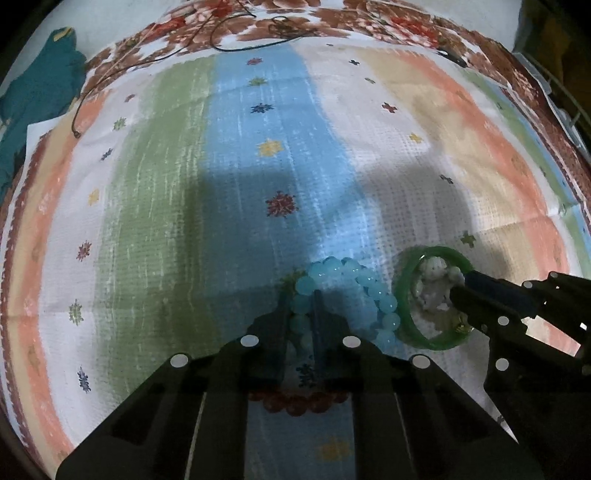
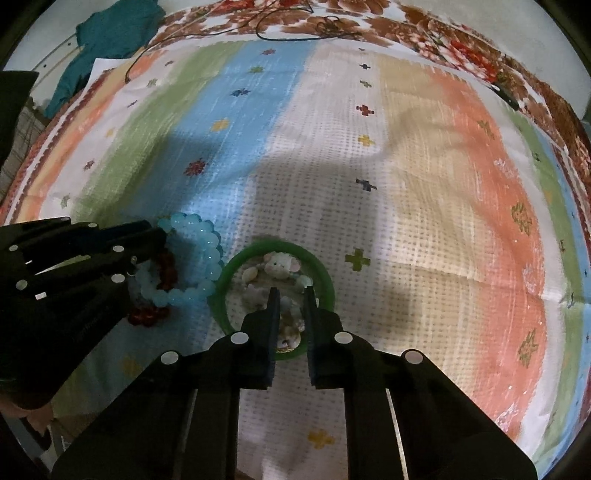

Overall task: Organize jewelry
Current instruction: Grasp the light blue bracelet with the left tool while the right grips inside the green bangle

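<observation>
A light blue bead bracelet (image 1: 373, 284) (image 2: 210, 254) lies on the striped cloth, and my left gripper (image 1: 301, 295) (image 2: 160, 236) is shut on its left side, beads pinched between the fingers. Partly under it lies a dark red bead bracelet (image 1: 303, 402) (image 2: 168, 266). Just to the right, a green bangle (image 1: 400, 291) (image 2: 280, 243) rings a pale stone charm bracelet (image 1: 436, 280) (image 2: 277, 264) with a small animal figure. My right gripper (image 2: 291, 291) (image 1: 456, 286) points down inside the bangle, shut on the charm bracelet.
The striped, dotted cloth (image 1: 258, 166) (image 2: 424, 184) spreads far ahead and to both sides. A thin dark cord (image 1: 251, 46) (image 2: 280, 37) lies on the floral border at the back. Teal fabric (image 1: 40, 81) (image 2: 118, 29) is bunched at the far left.
</observation>
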Motion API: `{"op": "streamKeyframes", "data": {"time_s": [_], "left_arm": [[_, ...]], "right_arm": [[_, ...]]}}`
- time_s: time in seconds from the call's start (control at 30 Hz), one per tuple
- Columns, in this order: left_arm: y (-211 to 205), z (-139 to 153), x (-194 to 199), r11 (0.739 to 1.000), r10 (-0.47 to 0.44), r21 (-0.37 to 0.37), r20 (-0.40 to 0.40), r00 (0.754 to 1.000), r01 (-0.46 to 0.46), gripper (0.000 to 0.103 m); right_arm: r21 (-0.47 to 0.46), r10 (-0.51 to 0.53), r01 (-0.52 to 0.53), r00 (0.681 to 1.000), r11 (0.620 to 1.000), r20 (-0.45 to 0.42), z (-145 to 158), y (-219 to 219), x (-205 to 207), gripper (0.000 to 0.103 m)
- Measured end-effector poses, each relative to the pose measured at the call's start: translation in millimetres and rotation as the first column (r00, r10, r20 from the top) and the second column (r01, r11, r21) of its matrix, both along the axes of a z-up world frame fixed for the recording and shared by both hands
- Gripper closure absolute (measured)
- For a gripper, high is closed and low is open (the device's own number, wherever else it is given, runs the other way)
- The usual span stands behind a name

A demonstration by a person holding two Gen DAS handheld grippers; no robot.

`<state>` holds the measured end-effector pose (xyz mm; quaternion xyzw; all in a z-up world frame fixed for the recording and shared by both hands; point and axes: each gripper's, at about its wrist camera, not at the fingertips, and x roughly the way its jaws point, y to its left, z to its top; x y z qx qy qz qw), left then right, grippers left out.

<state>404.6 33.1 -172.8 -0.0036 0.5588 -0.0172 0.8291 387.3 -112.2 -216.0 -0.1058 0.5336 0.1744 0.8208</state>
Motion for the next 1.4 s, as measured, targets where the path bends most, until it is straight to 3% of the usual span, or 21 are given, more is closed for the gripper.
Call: {"op": "streamKeyframes", "data": {"time_s": [0.37,1.4], "left_arm": [[-1.2,9.2,-7.7,1.0,0.01,0.017,0.027,1.0,-0.01,0.092],[-12.5,72.7,-30.9,1.0,0.029,0.007,0.093,0.995,-0.03,0.092]], "right_arm": [[0.005,0.008,-0.008,0.999,1.0,0.036,13.7,0.2,-4.4,0.095],[0.031,0.007,-0.01,0.993,0.999,0.118,56.4,-22.2,-38.6,0.096]]}}
